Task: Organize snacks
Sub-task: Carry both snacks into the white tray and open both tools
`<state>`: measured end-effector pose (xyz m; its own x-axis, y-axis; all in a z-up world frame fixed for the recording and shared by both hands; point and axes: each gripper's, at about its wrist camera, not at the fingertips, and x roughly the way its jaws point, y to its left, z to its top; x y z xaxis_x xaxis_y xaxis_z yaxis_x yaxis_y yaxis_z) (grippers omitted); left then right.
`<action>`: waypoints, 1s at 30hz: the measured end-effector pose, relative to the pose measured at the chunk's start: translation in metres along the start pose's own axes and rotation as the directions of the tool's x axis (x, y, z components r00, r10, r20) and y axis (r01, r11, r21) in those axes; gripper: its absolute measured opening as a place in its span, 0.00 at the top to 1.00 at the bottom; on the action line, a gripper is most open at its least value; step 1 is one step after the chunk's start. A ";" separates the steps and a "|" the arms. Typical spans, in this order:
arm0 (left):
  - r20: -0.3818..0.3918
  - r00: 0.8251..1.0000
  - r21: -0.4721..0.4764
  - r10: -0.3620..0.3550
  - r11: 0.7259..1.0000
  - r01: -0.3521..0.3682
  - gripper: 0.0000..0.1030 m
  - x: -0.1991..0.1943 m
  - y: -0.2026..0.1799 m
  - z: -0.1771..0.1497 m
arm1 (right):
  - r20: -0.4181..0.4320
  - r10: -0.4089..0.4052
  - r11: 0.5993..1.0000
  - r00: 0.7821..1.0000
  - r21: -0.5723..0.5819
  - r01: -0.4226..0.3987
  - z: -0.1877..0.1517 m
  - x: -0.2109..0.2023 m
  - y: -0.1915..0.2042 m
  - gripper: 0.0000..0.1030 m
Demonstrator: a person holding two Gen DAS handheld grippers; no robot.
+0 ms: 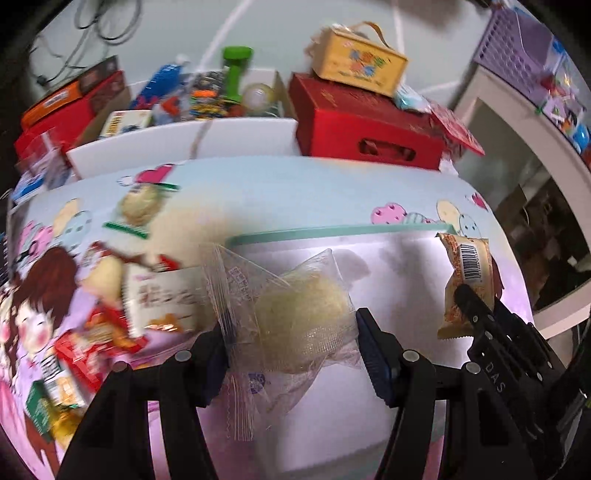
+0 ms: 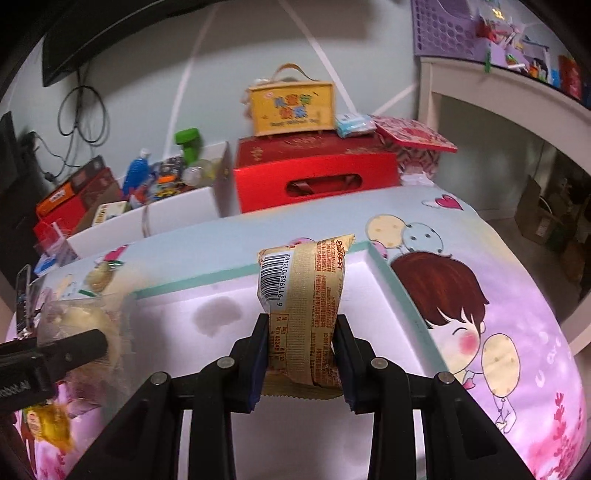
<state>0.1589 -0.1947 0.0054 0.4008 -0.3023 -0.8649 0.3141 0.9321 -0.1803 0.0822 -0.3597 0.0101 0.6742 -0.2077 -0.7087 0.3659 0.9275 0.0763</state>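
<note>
My left gripper [image 1: 291, 345] is shut on a clear-wrapped pale round pastry [image 1: 303, 317], held above a white tray with a green rim [image 1: 332, 230]. My right gripper [image 2: 301, 354] is shut on a tan snack packet with a barcode [image 2: 306, 295], held upright over the same tray [image 2: 388, 273]. The right gripper with its packet [image 1: 467, 284] shows at the right of the left wrist view. The left gripper's fingers [image 2: 74, 350] and the pastry [image 2: 85, 321] show at the left of the right wrist view. Several loose snack packets [image 1: 96, 332] lie on the cartoon-print cloth left of the tray.
A red carry box [image 2: 314, 177] with a yellow case [image 2: 291, 107] on top stands behind the table. A white bin of toys and bottles [image 2: 166, 184] sits to its left. A white shelf [image 2: 498, 96] with a purple basket [image 2: 443, 29] is at the right.
</note>
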 end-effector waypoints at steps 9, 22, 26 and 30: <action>-0.051 0.998 0.039 0.025 0.999 -0.023 0.35 0.039 -0.023 0.010 | -0.036 0.015 0.999 0.999 0.036 -0.014 -0.005 0.017 -0.015 0.64; 0.068 0.996 0.022 0.066 0.997 -0.067 0.04 0.001 -0.004 -0.001 | -0.077 0.012 0.999 0.997 0.054 -0.008 -0.003 0.011 -0.019 0.27; 0.110 0.989 -0.007 0.098 0.995 -0.098 0.02 -0.016 0.014 -0.010 | -0.077 0.035 0.999 0.996 0.044 -0.032 -0.003 0.005 -0.013 0.05; 0.129 0.982 -0.025 0.141 0.990 -0.139 0.02 -0.028 0.032 -0.020 | -0.057 0.059 0.998 0.997 0.031 -0.057 -0.004 -0.003 -0.005 0.00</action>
<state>0.1404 -0.1525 0.0146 0.5483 -0.1913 -0.8141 0.2342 0.9696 -0.0701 0.0753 -0.3627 0.0092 0.6569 -0.1348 -0.7418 0.3469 0.9276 0.1386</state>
